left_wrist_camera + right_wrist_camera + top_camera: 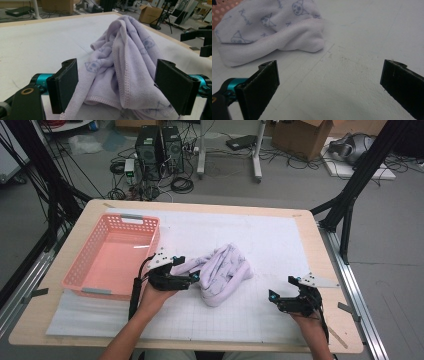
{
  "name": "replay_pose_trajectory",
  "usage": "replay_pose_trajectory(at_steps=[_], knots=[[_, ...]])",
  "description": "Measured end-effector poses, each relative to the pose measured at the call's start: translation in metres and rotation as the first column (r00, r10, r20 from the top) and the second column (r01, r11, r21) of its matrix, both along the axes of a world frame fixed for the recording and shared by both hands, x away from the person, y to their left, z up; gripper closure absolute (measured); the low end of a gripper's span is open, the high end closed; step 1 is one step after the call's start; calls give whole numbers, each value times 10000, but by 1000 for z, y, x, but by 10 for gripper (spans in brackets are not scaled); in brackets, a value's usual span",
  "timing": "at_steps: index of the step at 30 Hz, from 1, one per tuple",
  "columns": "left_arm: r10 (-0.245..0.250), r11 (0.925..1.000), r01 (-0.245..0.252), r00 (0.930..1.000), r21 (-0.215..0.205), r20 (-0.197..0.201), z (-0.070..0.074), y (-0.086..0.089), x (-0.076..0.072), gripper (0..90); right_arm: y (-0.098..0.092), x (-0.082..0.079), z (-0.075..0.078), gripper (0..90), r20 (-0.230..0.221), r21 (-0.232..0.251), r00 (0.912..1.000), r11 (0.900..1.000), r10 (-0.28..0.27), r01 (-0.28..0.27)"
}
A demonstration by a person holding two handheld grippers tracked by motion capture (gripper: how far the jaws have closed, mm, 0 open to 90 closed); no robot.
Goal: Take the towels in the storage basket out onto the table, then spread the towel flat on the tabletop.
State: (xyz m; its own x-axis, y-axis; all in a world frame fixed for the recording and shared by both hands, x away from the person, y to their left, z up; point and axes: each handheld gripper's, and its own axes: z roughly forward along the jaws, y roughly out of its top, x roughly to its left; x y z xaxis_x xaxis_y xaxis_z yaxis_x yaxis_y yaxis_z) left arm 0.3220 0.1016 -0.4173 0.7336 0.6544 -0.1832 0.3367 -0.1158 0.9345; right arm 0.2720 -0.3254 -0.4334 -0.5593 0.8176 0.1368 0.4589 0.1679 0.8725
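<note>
A pale lilac towel (225,272) printed with small blue cat faces lies crumpled in a heap on the white mat (265,235). My left gripper (189,269) stands at the heap's left side with its jaws wide apart. In the left gripper view a fold of the towel (125,62) lies between the jaws of my left gripper (117,87), and the pads do not press on it. My right gripper (282,287) rests open low over the mat, to the right of the towel. In the right gripper view my right gripper (329,85) has nothing between its jaws, and the towel (269,30) lies beyond them.
A pink plastic basket (82,252) with no contents stands at the left of the wooden table (320,270), close behind my left hand. Black frame posts, computers, cables and cardboard boxes stand on the floor beyond the table.
</note>
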Motion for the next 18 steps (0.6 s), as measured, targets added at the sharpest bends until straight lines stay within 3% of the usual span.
replay_pose_trajectory(at_steps=[18], knots=[[70, 10000, -70, 10000, 36, 35, -2, 4, -1, 237, 6, 1, 0, 10, -105, -81, 9999, 10000, 49, -50]])
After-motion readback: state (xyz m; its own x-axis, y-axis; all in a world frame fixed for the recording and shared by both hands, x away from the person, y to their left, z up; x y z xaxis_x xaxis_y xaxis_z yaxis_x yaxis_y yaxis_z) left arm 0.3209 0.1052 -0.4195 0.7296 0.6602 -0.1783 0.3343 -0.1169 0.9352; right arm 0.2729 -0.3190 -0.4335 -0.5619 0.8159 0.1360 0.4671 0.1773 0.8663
